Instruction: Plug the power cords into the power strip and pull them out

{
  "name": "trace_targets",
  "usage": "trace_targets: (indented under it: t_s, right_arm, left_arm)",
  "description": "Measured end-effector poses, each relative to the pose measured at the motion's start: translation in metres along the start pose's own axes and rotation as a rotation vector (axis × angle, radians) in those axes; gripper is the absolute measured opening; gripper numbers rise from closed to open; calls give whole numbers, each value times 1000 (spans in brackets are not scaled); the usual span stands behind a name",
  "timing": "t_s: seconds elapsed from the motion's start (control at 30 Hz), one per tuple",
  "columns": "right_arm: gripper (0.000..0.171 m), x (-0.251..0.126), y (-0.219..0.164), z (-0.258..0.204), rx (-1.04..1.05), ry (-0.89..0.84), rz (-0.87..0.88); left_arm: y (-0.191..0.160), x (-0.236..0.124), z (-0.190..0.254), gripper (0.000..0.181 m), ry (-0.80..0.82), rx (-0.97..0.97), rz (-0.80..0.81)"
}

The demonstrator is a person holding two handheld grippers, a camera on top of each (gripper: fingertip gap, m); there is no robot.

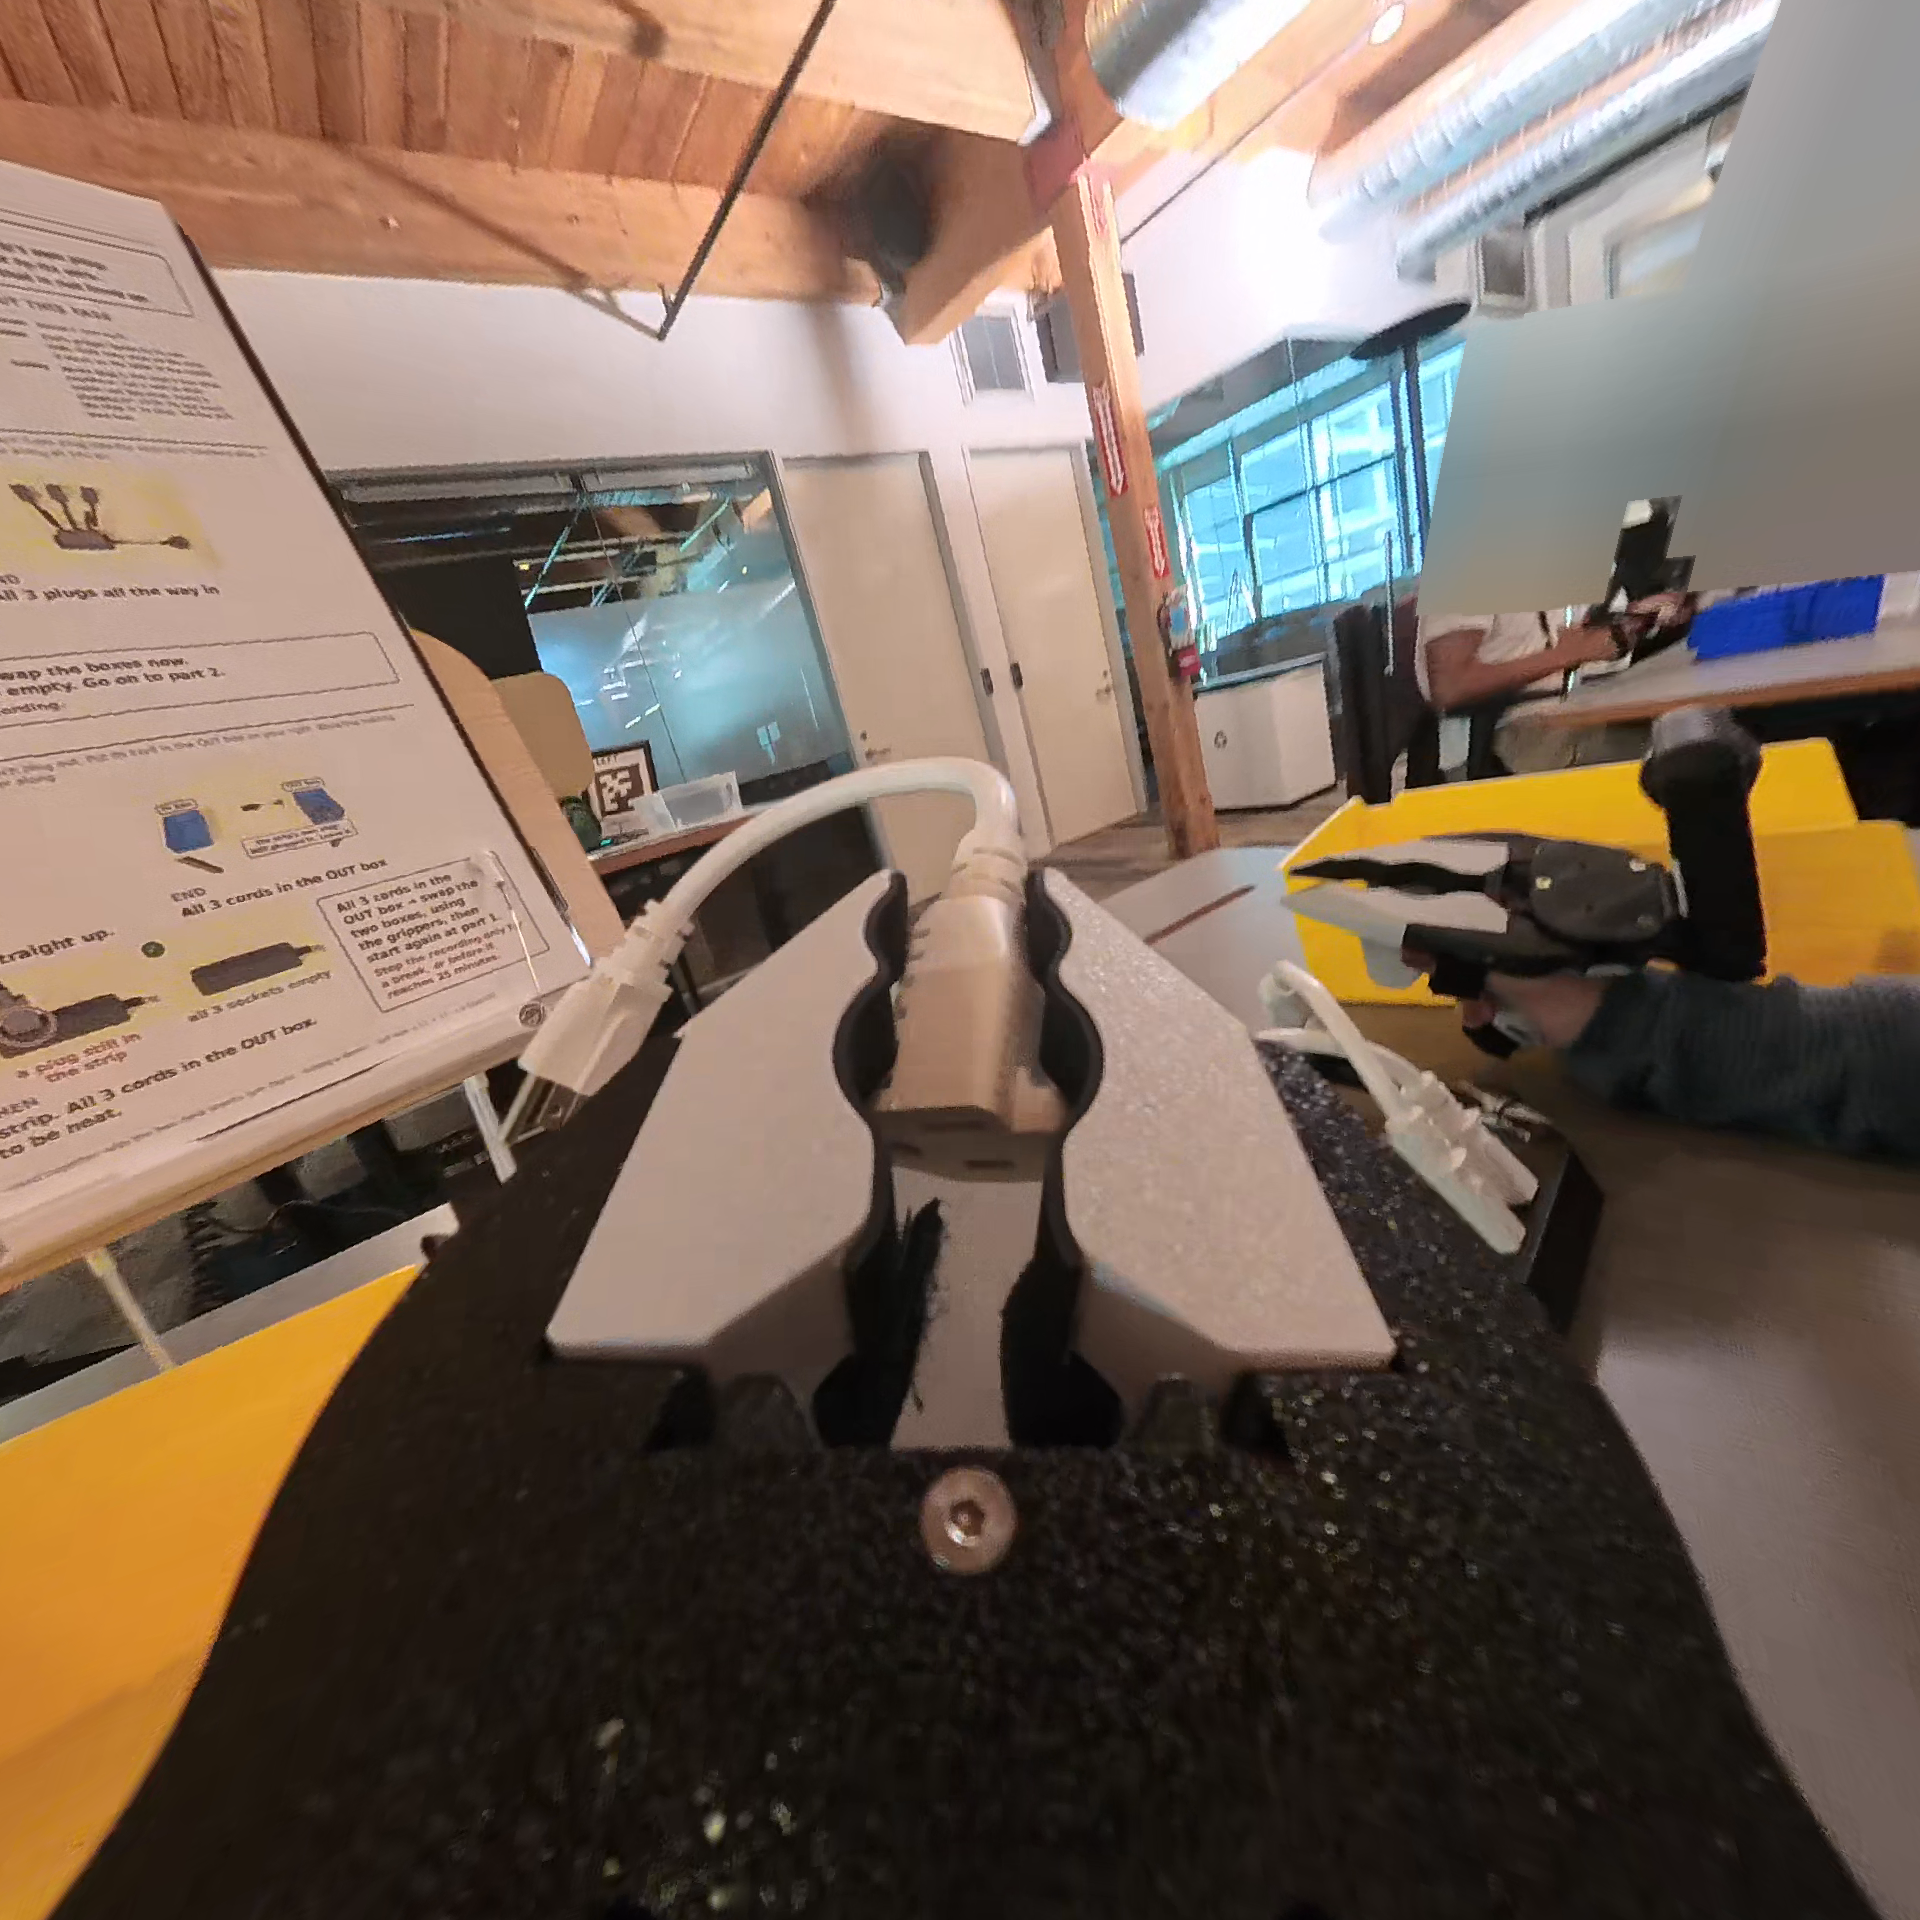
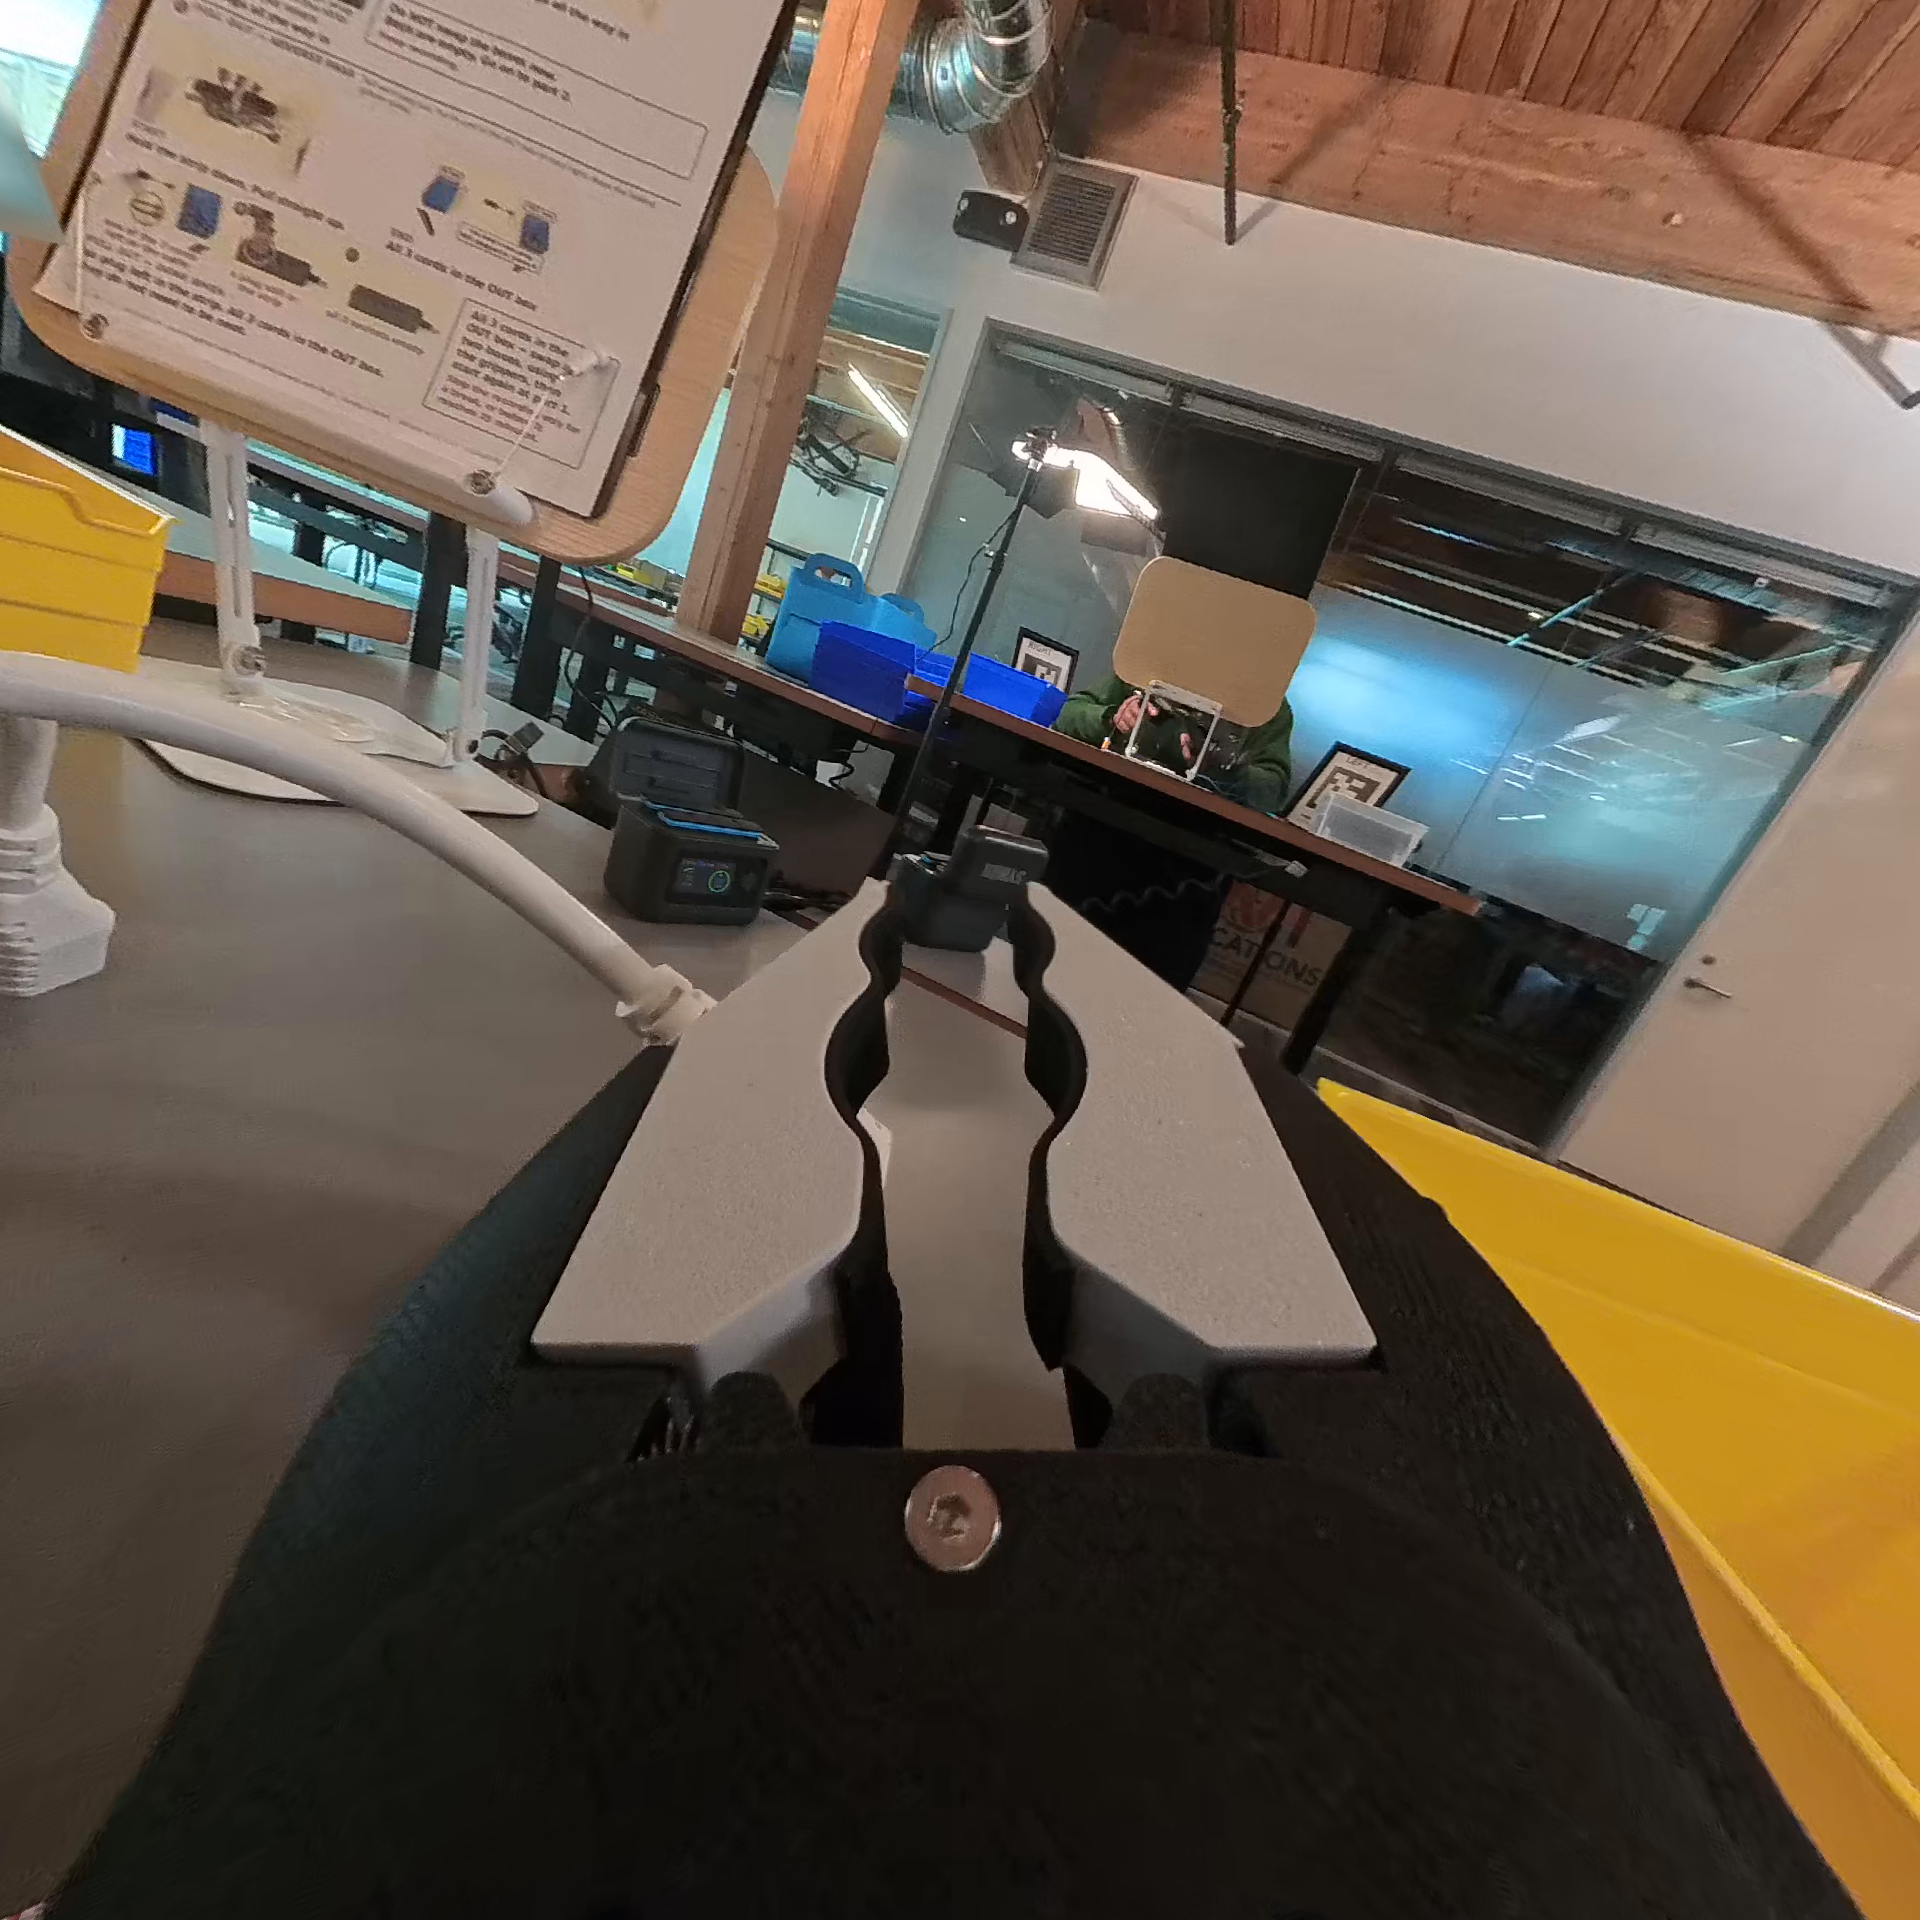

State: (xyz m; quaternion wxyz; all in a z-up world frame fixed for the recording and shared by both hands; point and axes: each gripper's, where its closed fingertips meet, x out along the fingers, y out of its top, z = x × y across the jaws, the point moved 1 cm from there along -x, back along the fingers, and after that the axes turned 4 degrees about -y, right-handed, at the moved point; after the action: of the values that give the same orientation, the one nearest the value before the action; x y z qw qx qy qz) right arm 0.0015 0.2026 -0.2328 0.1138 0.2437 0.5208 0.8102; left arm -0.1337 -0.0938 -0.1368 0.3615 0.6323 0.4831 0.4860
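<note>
In the left wrist view my left gripper [image 1: 966, 894] is shut on the blocky end of a white power cord [image 1: 971, 1023]. The cord loops up and over to the left, and its plug [image 1: 592, 1039] hangs free. To the right, white plugs [image 1: 1455, 1143] stand in the black power strip [image 1: 1564, 1216] on the grey table. My right gripper [image 1: 1340, 904], held by a hand, hovers above and just past the strip. In the right wrist view my right gripper [image 2: 956, 925] is open and empty. A white cord [image 2: 416, 800] arcs from an upright plug [image 2: 42, 925] to behind its left finger.
An instruction board [image 1: 208, 727] on a white stand is at the left; it also shows in the right wrist view [image 2: 395, 239]. Yellow bins sit at far right [image 1: 1558, 821] and near left [image 1: 156, 1507], one beside my right gripper [image 2: 1662, 1455]. A black device [image 2: 691, 862] lies ahead. About 20 cm separates my right fingertips from the upright plug [image 2: 42, 925].
</note>
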Motion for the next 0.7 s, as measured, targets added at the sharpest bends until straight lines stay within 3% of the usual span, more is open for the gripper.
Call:
trace_targets:
  t_s: [0.2,0.33,0.5,0.7]
  right_arm:
    - [19,-5,20,5,-179,-36,60]
    - [22,-17,81,6,-249,-74,181]
    - [25,-26,164,-52,-238,131,264]
    - [35,-20,191,-130,-277,449,148]
  left_arm:
    - [17,-3,-12,21,-25,-156,149]
    - [24,-6,-13,21,-90,-247,193]
    - [28,-3,-7,20,-162,-314,213]
    - [30,6,4,21,-292,-492,220]
